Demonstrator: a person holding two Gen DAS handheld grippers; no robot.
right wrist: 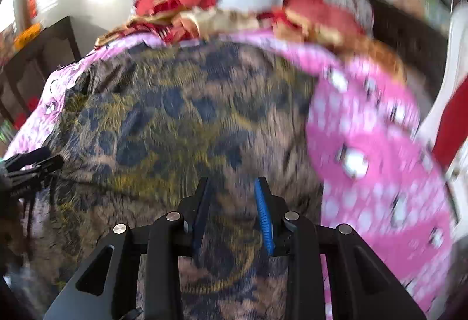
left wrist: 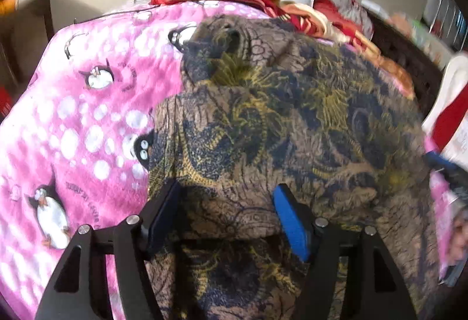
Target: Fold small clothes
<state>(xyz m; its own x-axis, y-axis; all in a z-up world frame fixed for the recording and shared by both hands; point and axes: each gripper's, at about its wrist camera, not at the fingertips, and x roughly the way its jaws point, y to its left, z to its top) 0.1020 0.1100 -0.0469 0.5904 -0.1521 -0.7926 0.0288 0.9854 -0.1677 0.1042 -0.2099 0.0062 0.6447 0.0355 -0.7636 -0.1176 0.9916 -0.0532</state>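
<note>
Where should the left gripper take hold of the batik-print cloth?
Probably its near-left edge, where the batik-print cloth ends against the pink penguin blanket. Bring the open left gripper in from the left: that free border looks pinchable, the middle lies flat.

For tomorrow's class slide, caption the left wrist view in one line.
Open left gripper above a brown, navy and yellow patterned cloth spread on a pink penguin-print blanket.

Small dark lettering on the pink penguin blanket [left wrist: 73, 121] is too blurred to read
</note>
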